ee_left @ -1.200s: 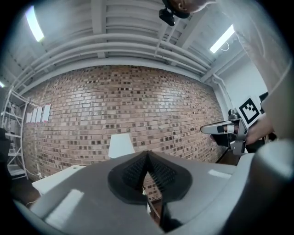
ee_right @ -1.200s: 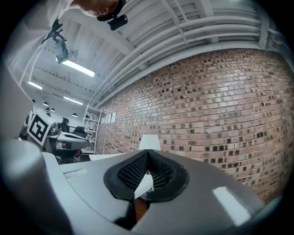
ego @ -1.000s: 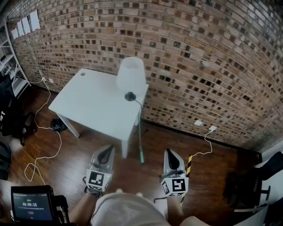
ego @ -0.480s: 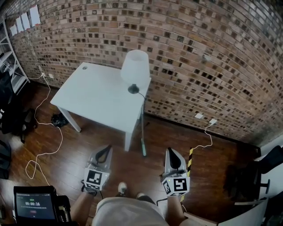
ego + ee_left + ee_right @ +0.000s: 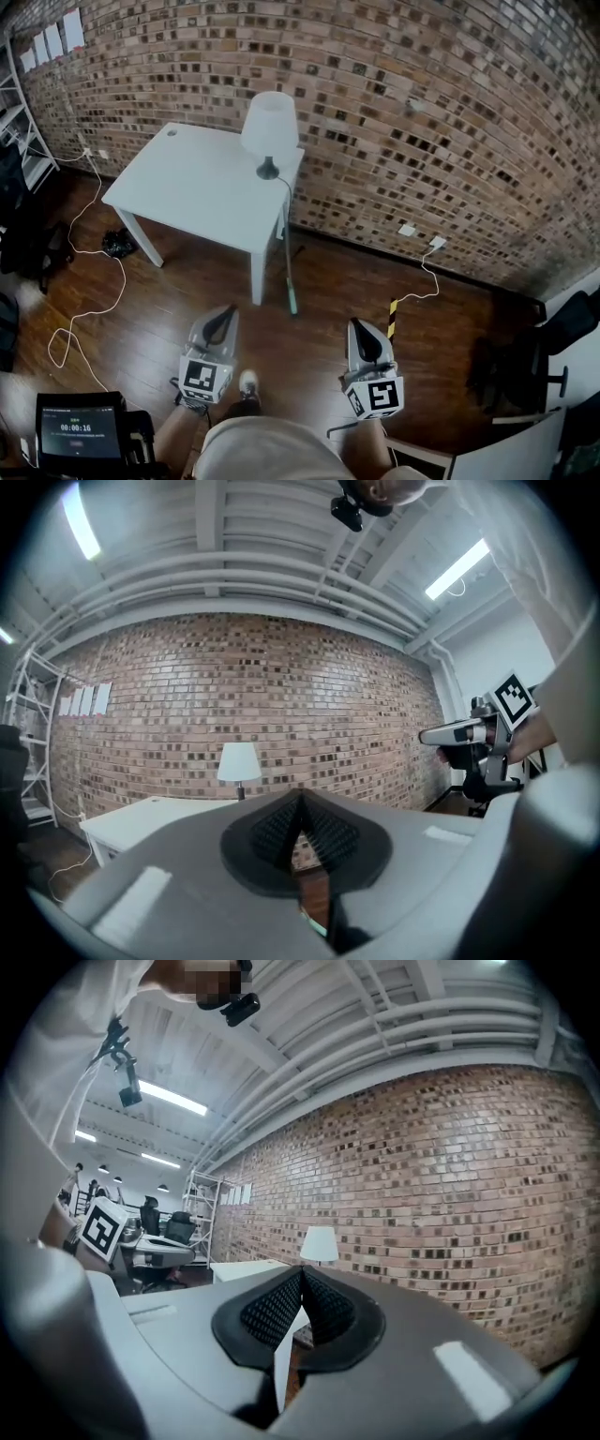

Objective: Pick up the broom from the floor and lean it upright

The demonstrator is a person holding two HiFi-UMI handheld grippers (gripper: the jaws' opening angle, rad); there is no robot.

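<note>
The broom (image 5: 286, 267) is a thin pole that stands tilted against the right corner of the white table (image 5: 187, 197), its green end (image 5: 292, 304) on the wooden floor. My left gripper (image 5: 225, 315) is held level, short of the table's front leg and left of the broom, with its jaws shut on nothing. My right gripper (image 5: 362, 330) is level too, to the right of the broom, jaws shut and empty. In the left gripper view the pads (image 5: 281, 829) meet; the right gripper view shows its pads (image 5: 272, 1309) pressed together as well.
A white lamp (image 5: 269, 127) stands on the table by the brick wall (image 5: 450, 122). White cables (image 5: 94, 272) trail over the floor at left. A yellow-black striped piece (image 5: 393, 317) lies ahead of the right gripper. Dark chairs (image 5: 525, 370) stand at right, a timer screen (image 5: 77, 431) at bottom left.
The table and broom have shifted up and left in the head view, so they lie farther from both grippers. A foot now shows below the left gripper. Both stay shut.
</note>
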